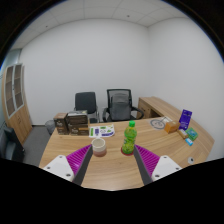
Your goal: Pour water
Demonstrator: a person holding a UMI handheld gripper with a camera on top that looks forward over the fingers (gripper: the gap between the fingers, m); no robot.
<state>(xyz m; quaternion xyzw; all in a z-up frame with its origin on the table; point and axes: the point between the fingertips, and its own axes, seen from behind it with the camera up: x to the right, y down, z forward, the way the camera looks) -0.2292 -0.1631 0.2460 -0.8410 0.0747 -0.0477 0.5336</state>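
A green plastic bottle [129, 138] stands upright on the wooden table [112, 170], just ahead of my right finger and slightly inside it. A small pale cup [99, 148] stands to its left, ahead of the gap between the fingers. My gripper [112, 160] is open, its purple pads [76, 158] spread wide, with bare table between them. Neither finger touches the bottle or the cup.
Papers and a white box [101, 131] lie behind the cup. Brown boxes [72, 123] stand at the back left, a purple box [185, 118] and small items at the right. Two black chairs [120, 103] stand behind the table, a cabinet [12, 100] on the left wall.
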